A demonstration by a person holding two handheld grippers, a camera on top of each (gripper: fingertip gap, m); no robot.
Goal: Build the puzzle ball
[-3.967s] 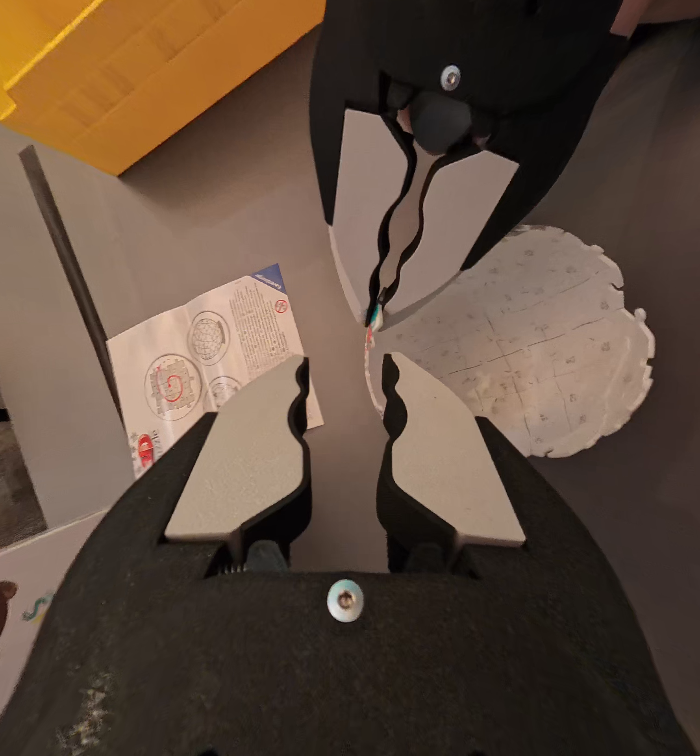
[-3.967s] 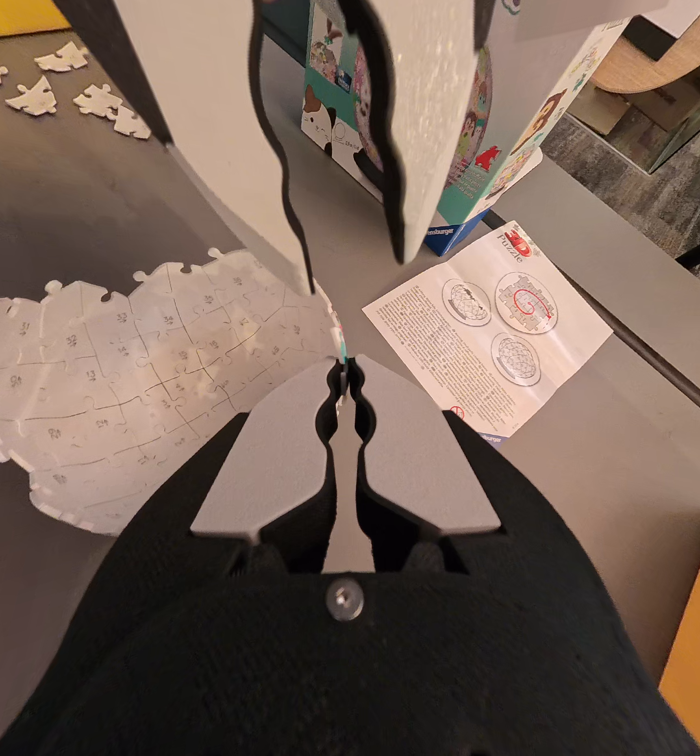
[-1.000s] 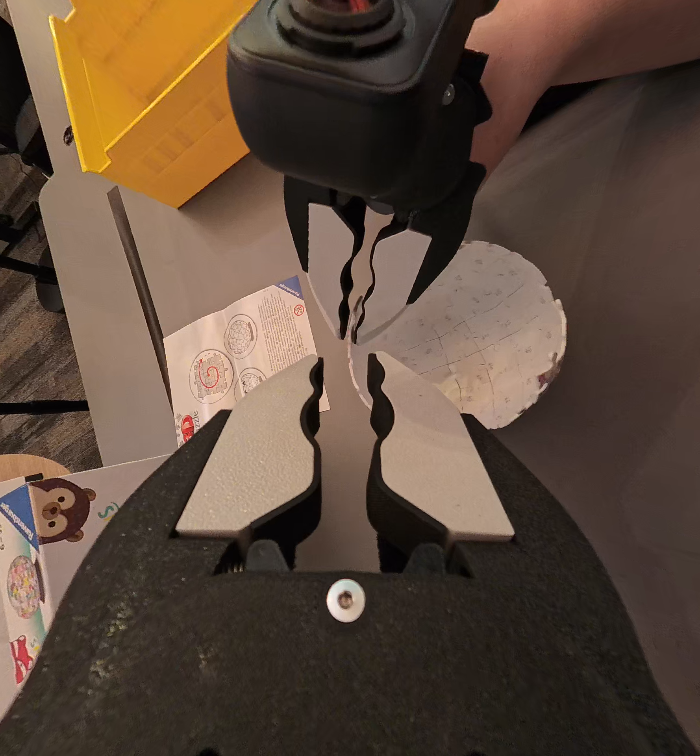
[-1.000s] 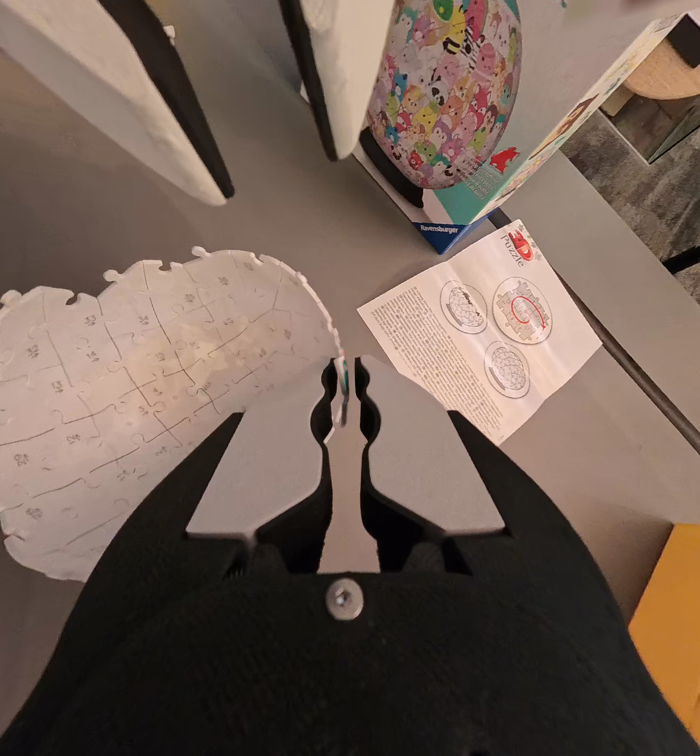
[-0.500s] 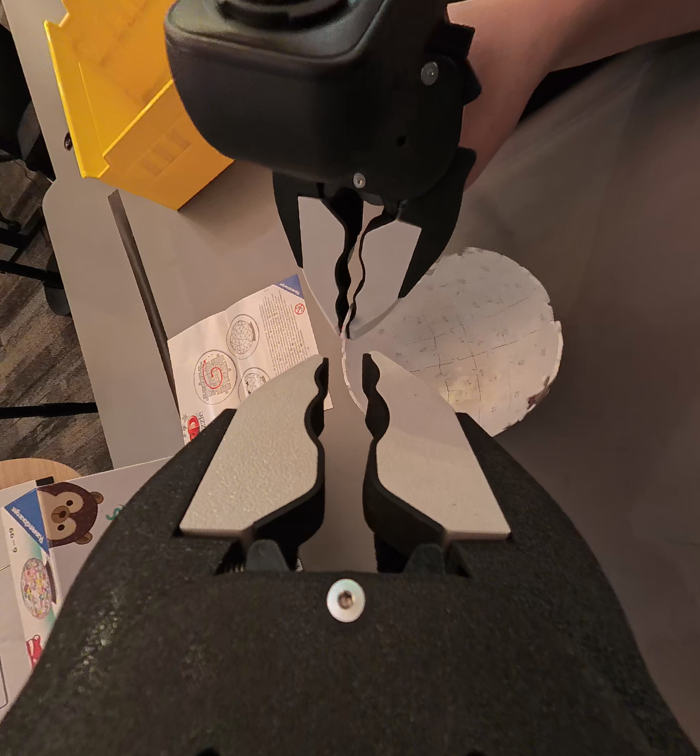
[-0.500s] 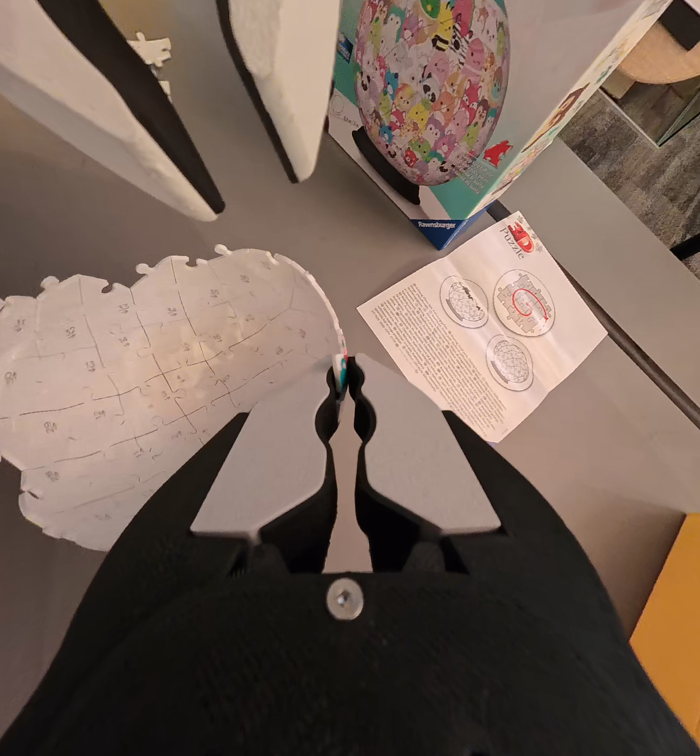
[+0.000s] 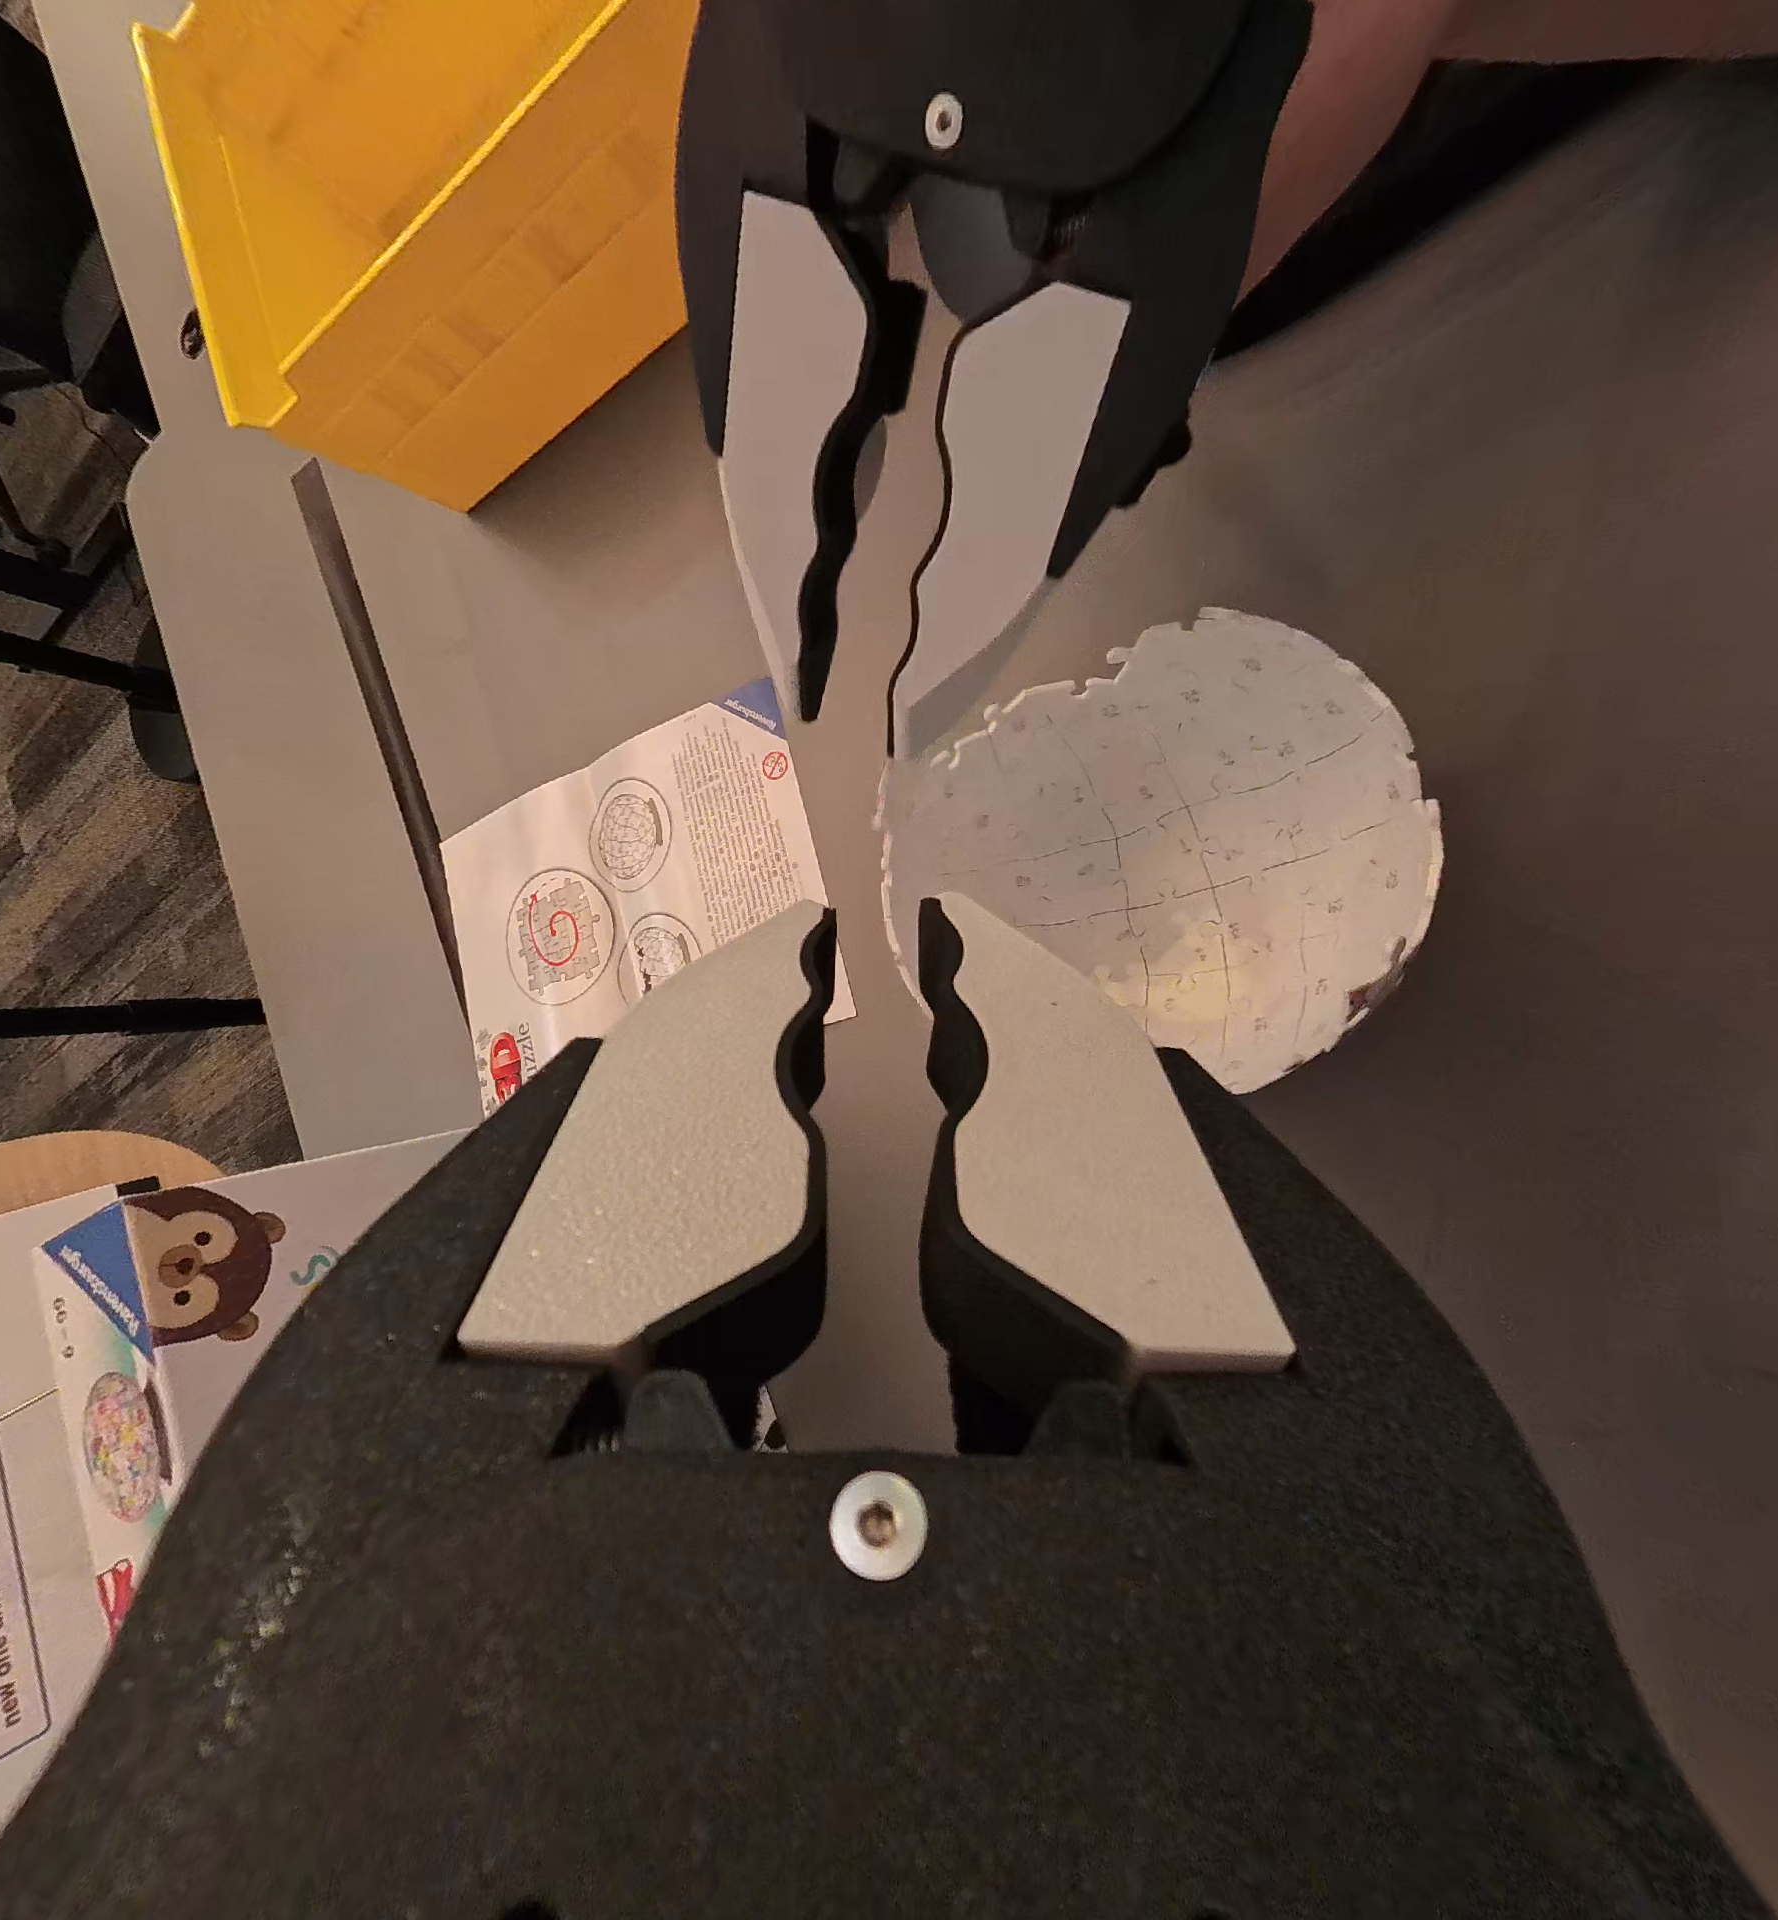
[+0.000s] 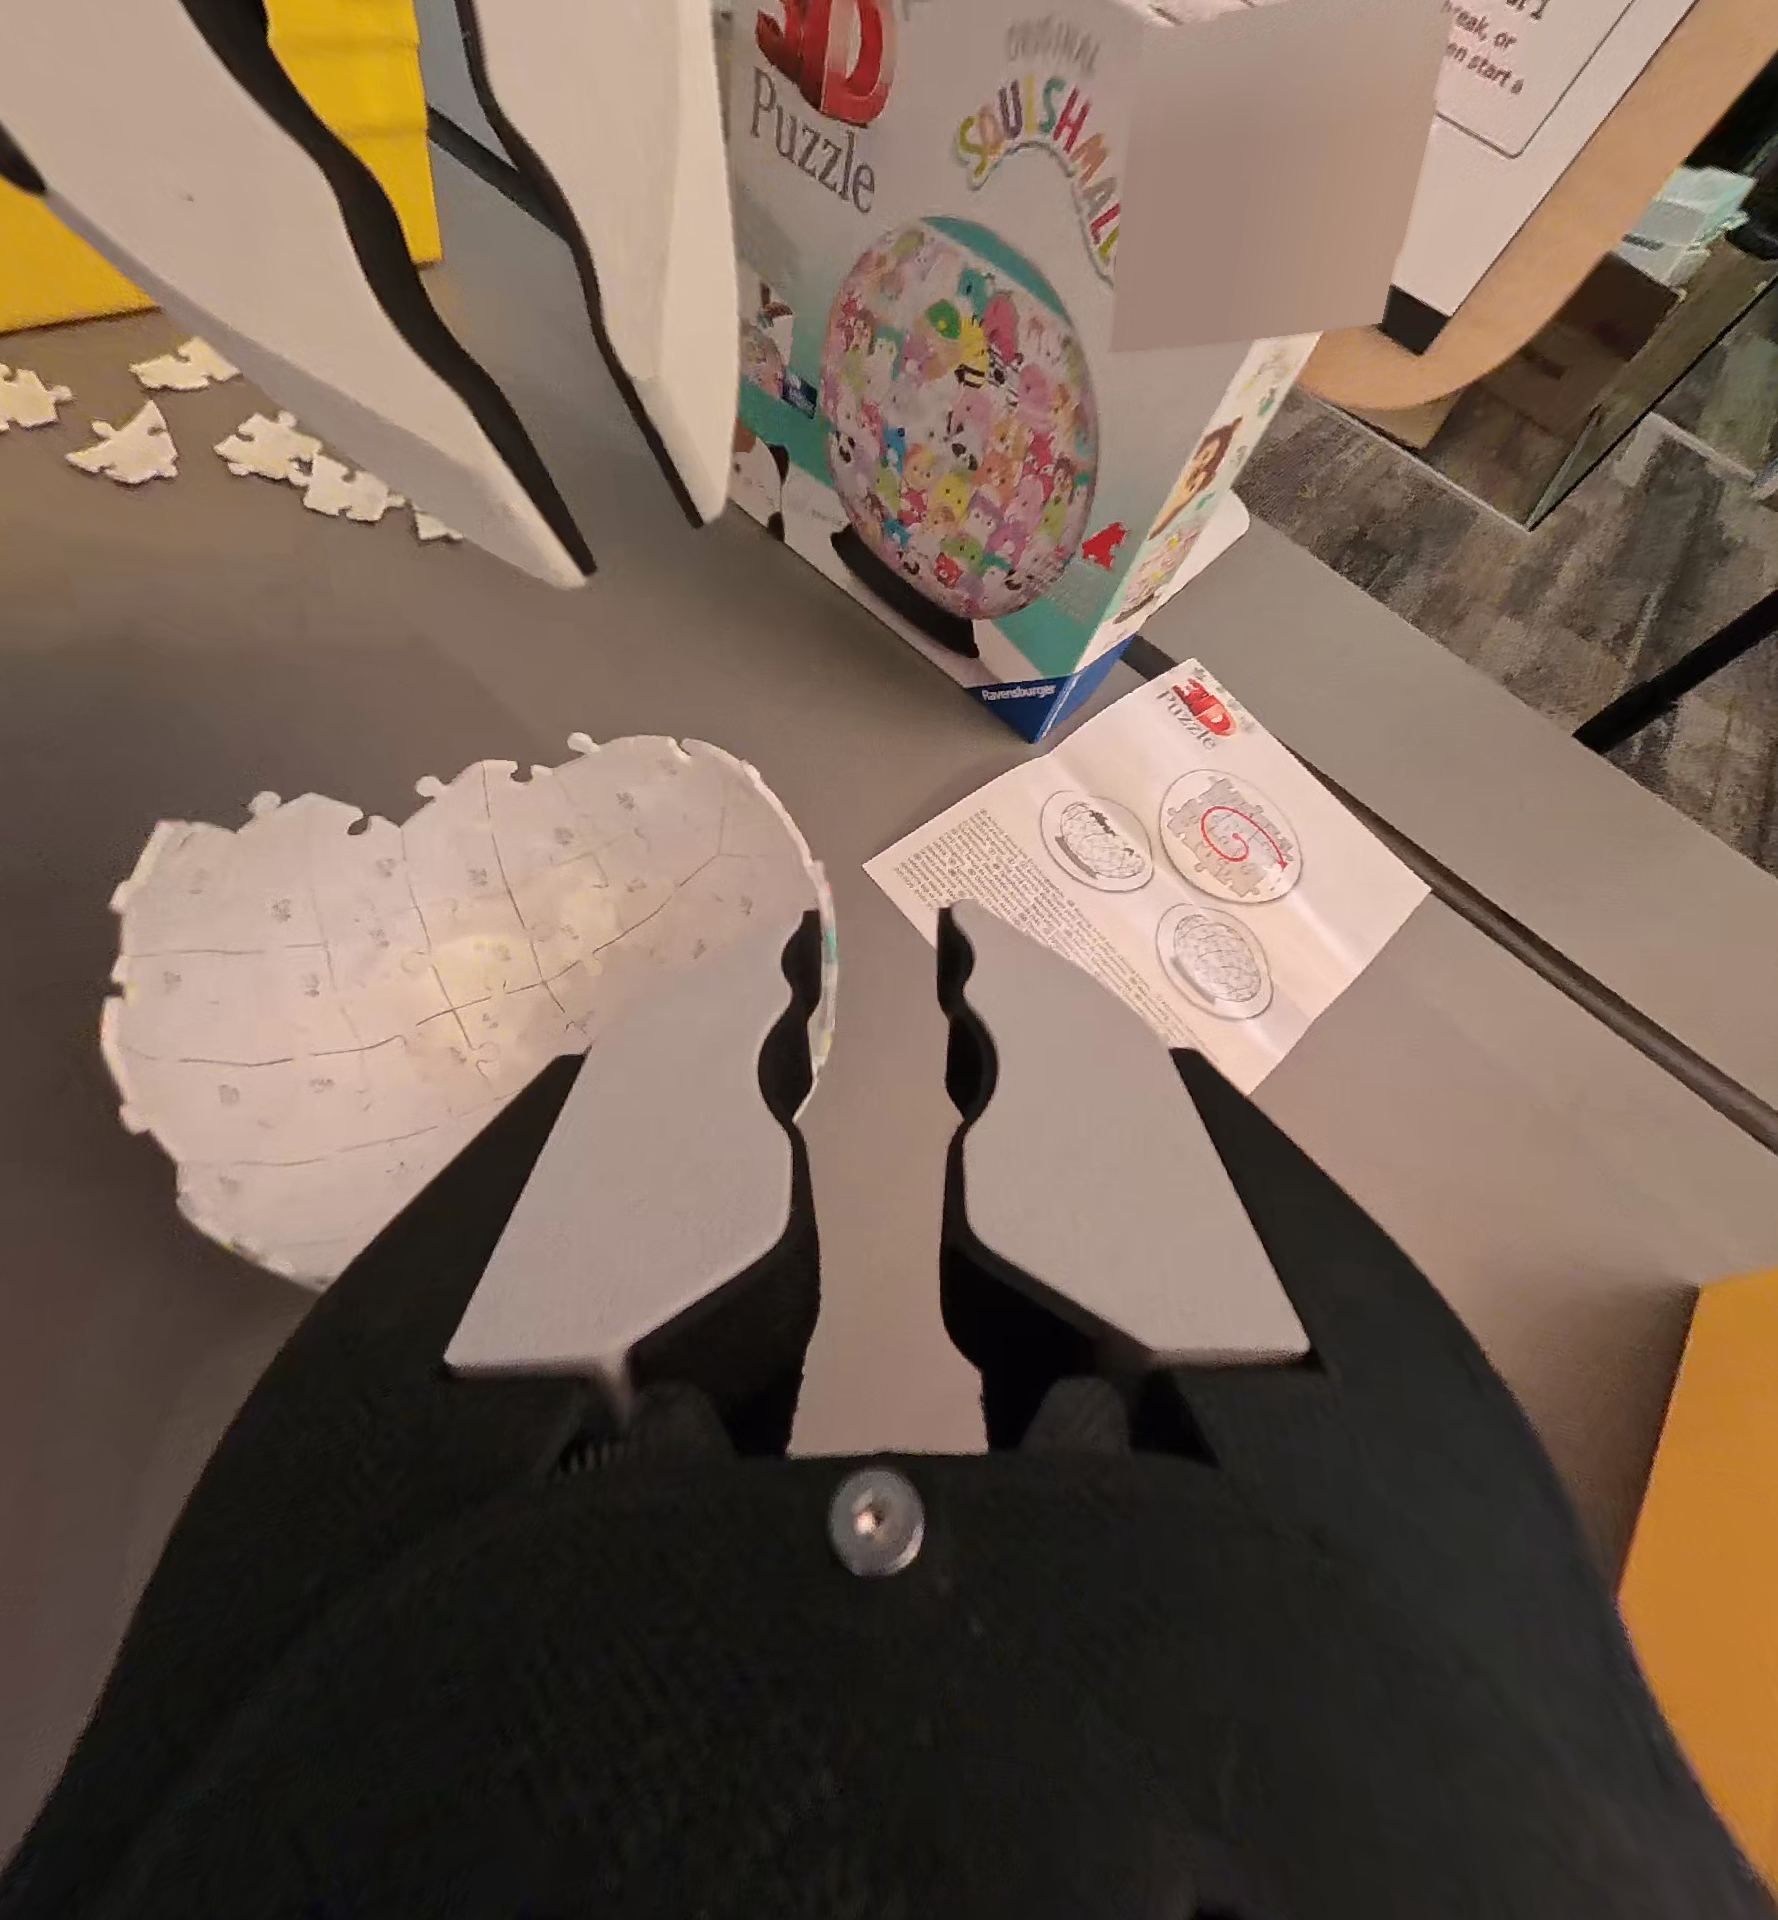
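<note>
the loose puzzle pieces (image 8: 152,442) lay scattered white side up at the far left of the grey table (image 8: 293,665), well apart from the work. nearer sat the half-built puzzle ball (image 8: 417,966), a shallow bowl of joined curved pieces, hollow side up, with knobbed edges along its rim. it looked light and thin, stiff within each piece but likely to pop apart at the seams if squeezed or lifted by one edge. i judged the safest hold was a light pinch on the smooth rim, steadied from the other side, rather than a grip on the jutting tabs.

the left gripper (image 7: 872,914) hovered with its jaws parted by a narrow gap and nothing between them, its right finger just over the bowl's edge. the right gripper (image 8: 880,920) was open somewhat wider and also empty, its left finger just beside the bowl's rim; i couldn't tell if it touched.

further right stood the puzzle box (image 8: 968,436), upright, its contents hidden, and the instruction sheet (image 8: 1155,873) flat beside it. a yellow bin (image 7: 428,239) sat at the table's edge; no contents showed in the part i could see.
</note>
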